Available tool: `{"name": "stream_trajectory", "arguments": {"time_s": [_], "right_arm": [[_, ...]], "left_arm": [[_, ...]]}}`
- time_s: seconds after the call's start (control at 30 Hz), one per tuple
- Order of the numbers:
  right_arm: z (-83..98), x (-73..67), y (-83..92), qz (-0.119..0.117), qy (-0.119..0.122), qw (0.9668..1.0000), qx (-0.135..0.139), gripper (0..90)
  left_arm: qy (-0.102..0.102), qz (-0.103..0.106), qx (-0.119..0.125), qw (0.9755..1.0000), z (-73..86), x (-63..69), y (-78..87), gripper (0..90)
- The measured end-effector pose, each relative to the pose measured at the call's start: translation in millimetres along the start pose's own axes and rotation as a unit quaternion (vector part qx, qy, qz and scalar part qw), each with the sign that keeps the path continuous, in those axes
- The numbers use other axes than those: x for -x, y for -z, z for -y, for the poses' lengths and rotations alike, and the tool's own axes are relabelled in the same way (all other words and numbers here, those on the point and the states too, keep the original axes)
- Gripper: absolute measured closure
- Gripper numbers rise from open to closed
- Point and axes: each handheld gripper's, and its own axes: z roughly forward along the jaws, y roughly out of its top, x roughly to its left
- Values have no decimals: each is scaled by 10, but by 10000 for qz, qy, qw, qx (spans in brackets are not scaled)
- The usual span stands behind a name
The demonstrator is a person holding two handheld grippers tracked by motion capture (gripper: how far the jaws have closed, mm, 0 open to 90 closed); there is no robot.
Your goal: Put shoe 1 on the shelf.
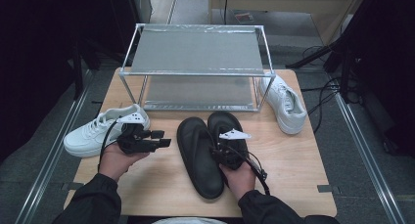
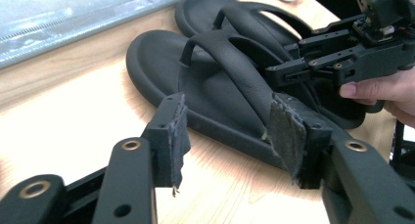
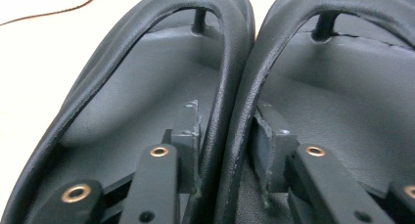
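Two black flip-flops lie side by side mid-table, the left one (image 1: 198,158) nearer me and the right one (image 1: 222,122) beside it. My right gripper (image 3: 227,121) is shut on their two neighbouring straps, one pad on the left sandal's strap (image 3: 222,77), the other on the right sandal's strap (image 3: 259,62). From above, the right gripper (image 1: 219,146) sits over the sandals. My left gripper (image 1: 164,138) hovers open just left of them, its jaws (image 2: 227,131) wide apart and holding nothing, aimed at the near flip-flop (image 2: 161,62).
A white sneaker (image 1: 100,130) lies at the table's left edge and another (image 1: 285,102) at the back right. A two-level metal rack (image 1: 195,53) stands at the back. Bare wooden tabletop (image 1: 298,165) spreads to the right and front.
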Motion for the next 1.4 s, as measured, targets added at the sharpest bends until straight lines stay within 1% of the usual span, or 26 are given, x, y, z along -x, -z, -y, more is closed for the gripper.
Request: {"name": "stream_trajectory", "arguments": {"time_s": [0.03,0.07,0.13,0.17,0.3,0.37,0.43,0.47,0.63,0.77,0.8,0.83,0.9,0.93,0.97,1.0,1.03,1.07,1.1,1.13,1.2,1.23,1.27,1.33,1.37,1.4], "right_arm": [[-3,4,3,8,-21,10000,-2,690],[-12,16,11,20,-62,10000,-17,704],[-14,39,25,60,-159,9999,-34,723],[-13,55,32,50,-225,9997,-22,738],[-38,136,55,-24,-337,9994,-88,760],[-62,163,65,-80,-324,9993,-137,762],[-75,175,72,-106,-347,9992,-140,762],[-105,196,90,-132,-351,9992,-155,762],[-176,247,108,-252,-284,9992,-130,762],[-288,255,105,-308,-208,9993,-70,762],[-316,258,100,-324,-233,9992,-92,762],[-336,263,89,-328,-212,9992,-94,761],[-356,267,86,-341,-202,9992,-101,762],[-408,275,75,-315,-121,9994,-107,761],[-431,282,74,-310,-91,9994,-127,761],[-463,289,65,-313,-65,9994,-125,762],[-463,289,65,-313,-65,9994,-125,762],[-549,307,46,-283,-33,9995,-128,761],[-581,315,38,-294,-12,9995,-123,761],[-623,324,23,-277,13,9996,-109,761],[-703,344,-14,-263,34,9996,-110,761],[-703,344,-14,-263,34,9996,-110,761],[-737,358,-37,-251,29,9996,-101,761],[-824,394,-112,-199,10,9997,-132,761],[-847,397,-140,-180,6,9998,-122,761],[-866,398,-163,-154,13,9998,-134,761]], "left_arm": [[0,0,0,10000,0,0,0,509],[-69,-6,7,10000,-2,8,2,524],[-287,-107,-62,9995,4,25,-6,537],[-327,-118,-106,9993,4,27,-15,536],[-297,-41,-175,9994,-2,20,-33,508],[-201,81,-186,9996,-21,9,-31,504],[-204,83,-199,9996,-29,11,-26,505],[-263,63,-152,9995,-33,21,-12,515],[-254,91,-146,9995,-43,33,7,517],[-225,162,-219,9994,-47,40,-18,509],[-223,212,-266,9992,-54,41,-22,508],[-183,353,-294,9988,-60,42,-28,498],[-169,398,-351,9984,-74,53,-26,495],[-280,355,-318,9985,-112,87,-2,508],[-297,424,-270,9983,-141,97,17,528],[-297,424,-270,9983,-141,97,17,556],[-298,457,-198,9983,-184,108,47,556],[-219,436,-175,9987,-268,111,92,690],[-204,319,-137,9992,-321,115,126,732],[-261,275,-115,9992,-375,112,158,806],[-406,216,-77,9989,-484,88,209,895],[-406,216,-77,9989,-484,88,209,900],[-387,178,-103,9990,-543,69,221,900],[-472,150,-126,9987,-729,-2,234,900],[-478,200,-95,9986,-792,-31,235,900],[-501,184,-67,9986,-841,-55,234,900]]}}
